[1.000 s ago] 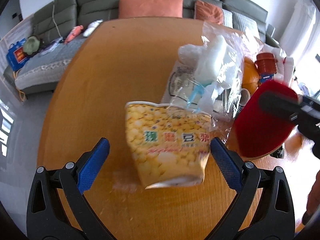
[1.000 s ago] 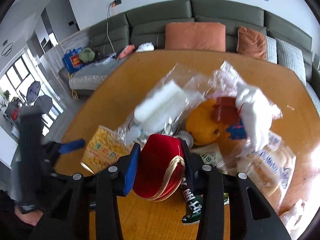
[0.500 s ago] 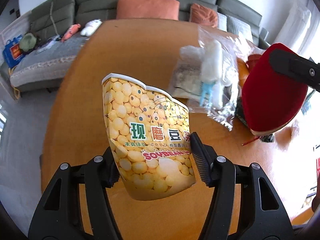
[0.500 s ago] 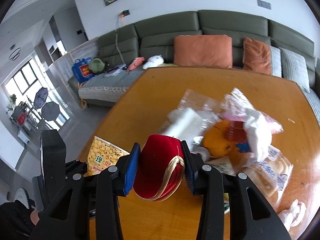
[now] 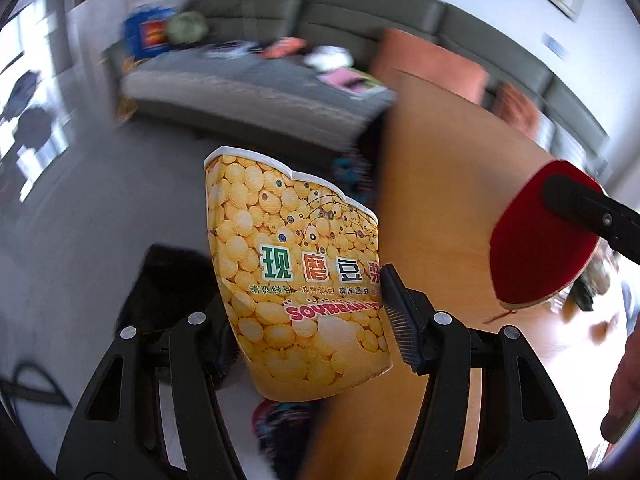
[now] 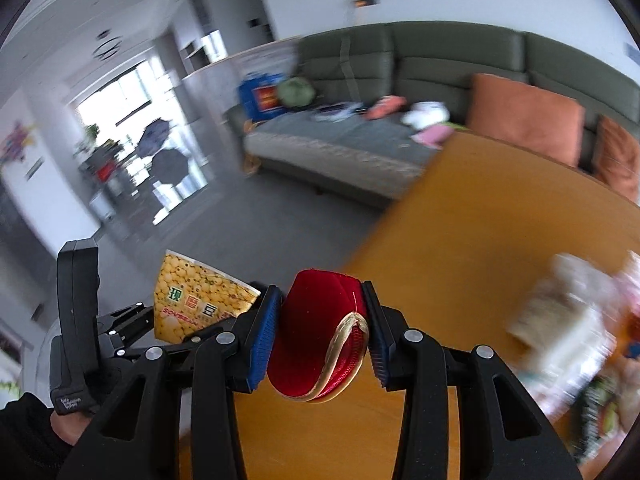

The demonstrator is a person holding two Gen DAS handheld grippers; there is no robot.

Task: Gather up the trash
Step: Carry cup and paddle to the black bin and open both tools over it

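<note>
1. Clearly, the yellow soybean-milk cup (image 5: 304,280) is pinched between the fingers of the left claw (image 5: 308,320), which are pressed against its crumpled sides; it is held in the air at the edge of the tabletop (image 5: 440,184), mostly over the grey floor (image 5: 100,220).
2. The same cup (image 6: 200,300) is seen from the right wrist view, to the left of the right claw (image 6: 318,334) and beyond the tabletop edge.
3. The right claw is closed on a red round case (image 6: 320,340) with a gold-trimmed zip edge (its blue pads are pressed to both sides), and the case is held above the tabletop (image 6: 480,240).
4. In the left wrist view the red case (image 5: 536,240) is seen at the right, above the wood, with a black finger of the right claw across it.
5. A blurred heap of clear plastic bags (image 6: 572,320) is seen on the tabletop to the right, its contents too smeared to be named.
6. A green sofa (image 6: 440,64) with an orange cushion (image 6: 524,116) is seen behind.
</note>
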